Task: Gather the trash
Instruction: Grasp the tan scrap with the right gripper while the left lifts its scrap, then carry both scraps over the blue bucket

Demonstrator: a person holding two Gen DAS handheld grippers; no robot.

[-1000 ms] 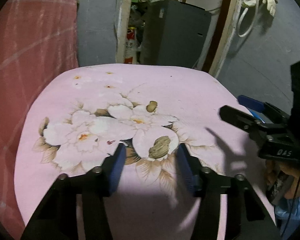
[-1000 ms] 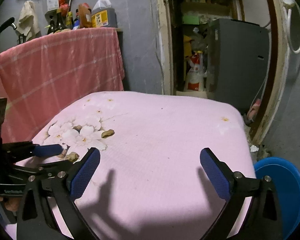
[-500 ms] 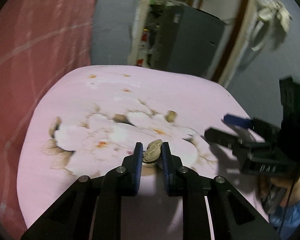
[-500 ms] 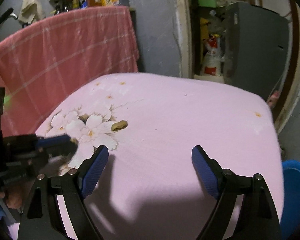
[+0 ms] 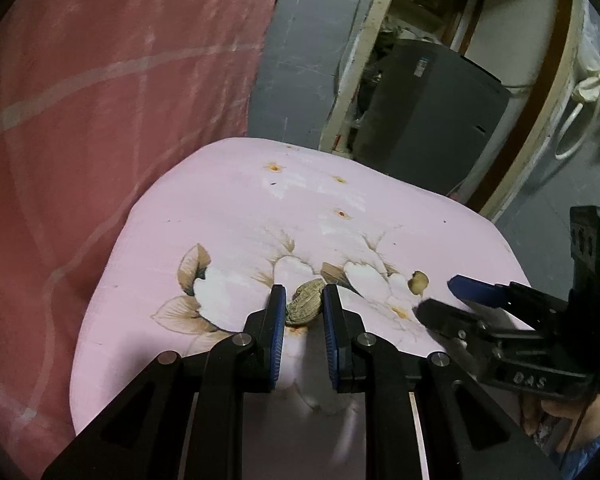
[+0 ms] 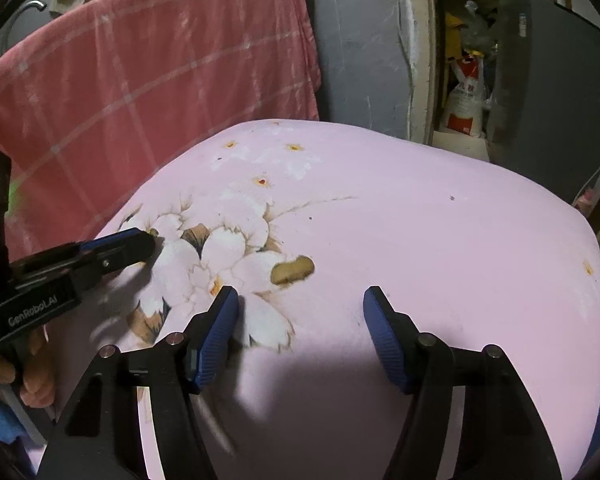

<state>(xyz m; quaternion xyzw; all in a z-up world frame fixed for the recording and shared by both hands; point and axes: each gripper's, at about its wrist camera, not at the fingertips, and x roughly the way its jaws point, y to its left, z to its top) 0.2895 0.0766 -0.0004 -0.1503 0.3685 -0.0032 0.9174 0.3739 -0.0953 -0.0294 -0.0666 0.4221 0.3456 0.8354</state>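
Your left gripper [image 5: 303, 309] is closed on a brown nutshell [image 5: 305, 306], pinched between its blue pads above the pink flowered tablecloth [image 5: 228, 216]. Your right gripper [image 6: 300, 308] stands wide open with nothing inside, and a second shell piece [image 6: 292, 269] lies on the cloth just ahead of its left finger.

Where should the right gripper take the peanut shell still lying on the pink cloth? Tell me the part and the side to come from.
Grip the peanut shell across its narrow waist, coming down from above. It lies flat on the pink cloth, its long axis running roughly left to right ahead of the open right gripper, so the fingers should probably straddle its short width. The left gripper already holds the other shell.
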